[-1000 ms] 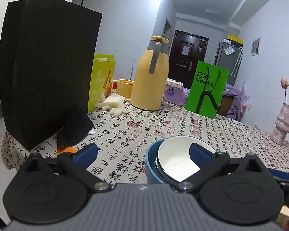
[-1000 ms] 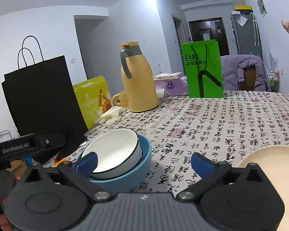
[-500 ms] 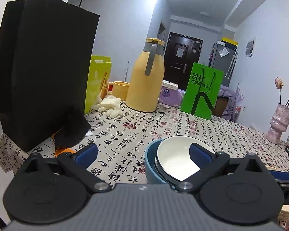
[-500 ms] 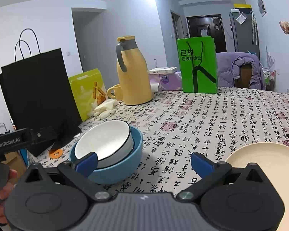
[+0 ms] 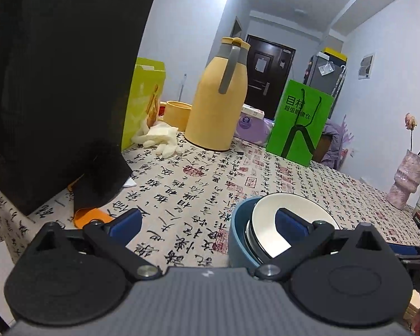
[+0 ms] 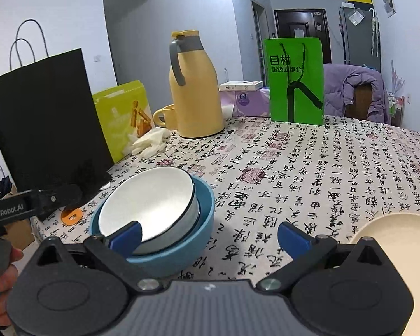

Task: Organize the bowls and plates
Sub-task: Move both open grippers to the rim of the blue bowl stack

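Both the left gripper [image 5: 207, 221] and right gripper [image 6: 208, 235] are hovering spread, holding nothing. The white bowl [image 6: 151, 204] is sitting tilted inside the blue bowl [image 6: 182, 249]; the cream plate [image 6: 397, 229] is lying right of it. Next, likely: seat the white bowl level.

**Colours and patterns**

White bowl [image 6: 151, 196], dark-rimmed, in blue bowl [image 6: 182, 249]. Cream plate [image 6: 400, 229]. Tablecloth [image 6: 322, 173]: off-white, black calligraphy, red seals. Flask [image 6: 194, 95]: yellow, grey handle. Yellow mug [image 6: 165, 116]. Black bag [image 6: 47, 123]. Green bag [image 6: 295, 81], black lettering. Pink vase [image 5: 406, 179]. Blue fingertips [image 6: 126, 235].
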`<state>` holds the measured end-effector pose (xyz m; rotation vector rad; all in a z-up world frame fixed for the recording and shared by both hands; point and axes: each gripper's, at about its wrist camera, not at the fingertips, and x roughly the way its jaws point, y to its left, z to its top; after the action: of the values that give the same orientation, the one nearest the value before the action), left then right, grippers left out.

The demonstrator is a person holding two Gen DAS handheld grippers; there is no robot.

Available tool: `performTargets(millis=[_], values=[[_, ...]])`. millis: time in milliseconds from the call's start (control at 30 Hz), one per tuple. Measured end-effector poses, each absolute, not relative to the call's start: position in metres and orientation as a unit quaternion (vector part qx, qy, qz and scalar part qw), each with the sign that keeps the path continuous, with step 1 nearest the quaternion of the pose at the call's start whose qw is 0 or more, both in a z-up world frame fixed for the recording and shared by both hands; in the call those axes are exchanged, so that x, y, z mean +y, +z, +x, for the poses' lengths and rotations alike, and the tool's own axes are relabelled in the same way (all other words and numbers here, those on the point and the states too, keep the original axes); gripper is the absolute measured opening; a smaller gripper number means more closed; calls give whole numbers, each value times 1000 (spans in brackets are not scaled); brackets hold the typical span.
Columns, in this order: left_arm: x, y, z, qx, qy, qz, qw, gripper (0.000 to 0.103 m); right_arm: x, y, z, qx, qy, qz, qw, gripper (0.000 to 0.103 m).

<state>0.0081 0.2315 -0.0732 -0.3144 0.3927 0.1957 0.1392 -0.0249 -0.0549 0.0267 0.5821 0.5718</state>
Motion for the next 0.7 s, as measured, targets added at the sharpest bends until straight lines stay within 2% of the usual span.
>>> performTargets(millis=[700], values=[[259, -94, 84, 271, 43, -176, 945, 103, 23, -73, 205, 357, 268, 56, 893, 101]])
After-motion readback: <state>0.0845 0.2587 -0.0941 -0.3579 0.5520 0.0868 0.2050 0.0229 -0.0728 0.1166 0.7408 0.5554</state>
